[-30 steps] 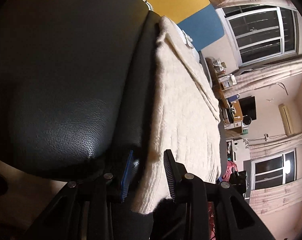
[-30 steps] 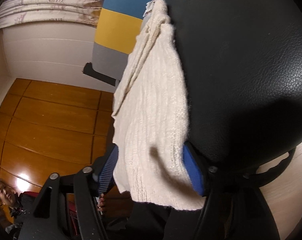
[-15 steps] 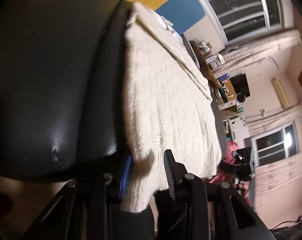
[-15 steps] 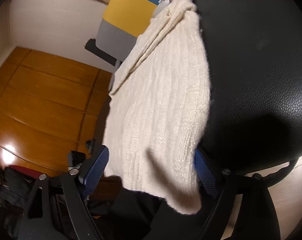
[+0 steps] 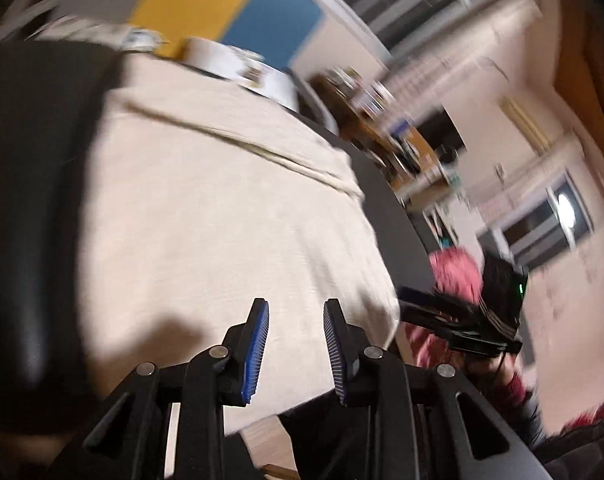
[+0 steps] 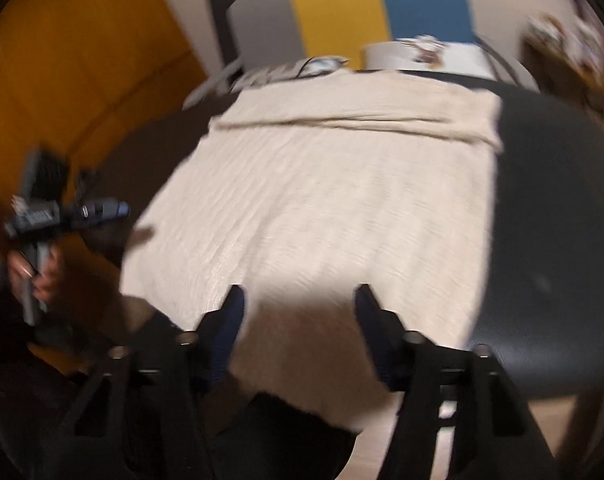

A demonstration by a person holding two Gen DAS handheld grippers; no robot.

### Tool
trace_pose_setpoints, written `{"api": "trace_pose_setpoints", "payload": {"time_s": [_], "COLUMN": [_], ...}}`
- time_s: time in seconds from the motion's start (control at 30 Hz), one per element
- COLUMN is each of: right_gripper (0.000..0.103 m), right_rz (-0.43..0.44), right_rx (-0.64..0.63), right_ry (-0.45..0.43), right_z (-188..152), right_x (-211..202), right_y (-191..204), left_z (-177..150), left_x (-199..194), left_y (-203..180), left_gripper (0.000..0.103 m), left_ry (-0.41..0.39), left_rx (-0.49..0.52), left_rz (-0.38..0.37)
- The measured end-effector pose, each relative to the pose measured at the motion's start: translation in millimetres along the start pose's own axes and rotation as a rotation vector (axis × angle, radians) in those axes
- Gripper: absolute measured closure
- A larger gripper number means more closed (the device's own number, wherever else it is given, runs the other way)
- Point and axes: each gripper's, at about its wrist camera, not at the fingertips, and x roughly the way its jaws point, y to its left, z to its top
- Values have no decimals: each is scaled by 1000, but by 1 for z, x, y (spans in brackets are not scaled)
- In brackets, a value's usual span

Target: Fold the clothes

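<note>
A cream knitted garment (image 5: 222,208) lies spread flat on a black padded tabletop (image 5: 26,200), with its near hem over the front edge. My left gripper (image 5: 294,304) hovers above the near part of the garment (image 6: 333,200). Its jaws are opening and nothing is pinched between them. My right gripper (image 6: 300,290) hangs over the near hem. Its jaws are closing, still well apart, and no cloth is pressed. Each wrist view shows the other gripper beside the table (image 6: 549,200), held in a hand: the right gripper (image 5: 461,320) and the left gripper (image 6: 66,216). Both views are blurred.
A white round container (image 6: 421,56) and small clutter stand at the table's far edge. Behind is a grey, yellow and blue panel (image 6: 341,8). Orange wooden panelling (image 6: 62,80) is on the left, a cluttered desk (image 5: 389,128) and curtained windows on the right.
Both grippers have risen and rolled from the hanging hem at the table's edge to above the flat garment. Cloth no longer hangs between the jaws. The right jaws are narrower.
</note>
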Motion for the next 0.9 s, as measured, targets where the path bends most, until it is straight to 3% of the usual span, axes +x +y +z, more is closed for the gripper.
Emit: {"api": "trace_pose_setpoints", "payload": {"time_s": [0.13,0.3,0.5,0.57,0.7,0.77,0.9], "right_gripper": [55,55,57,57,53,48,48], "right_rz": [-102,-223,-246,-182,118,261,380], "right_rx": [-79,-115,-101,-31,253,419,601], "right_ry": [89,195,209,178,10,-51,-123], "right_z": [4,-4,-13,-13,-32,-54,-94], "right_x": [32,49,41,30,-17,-35,-44], "right_y": [12,1,-19,-27,-70,-104,-148], "left_z": [-1,-17,-20,-21,-35,-47,-66], "left_x": [35,53,35,20,-26,-47,-69], "left_y": [-17,-2,18,23,56,84,121], "left_gripper": [76,77,79,73,70,69,68], "left_ry": [85,192,165,134,15,-29,-68], "left_rx": [87,124,37,-11,-170,-265,-375], "left_rz": [94,227,174,116,-40,-34,27]}}
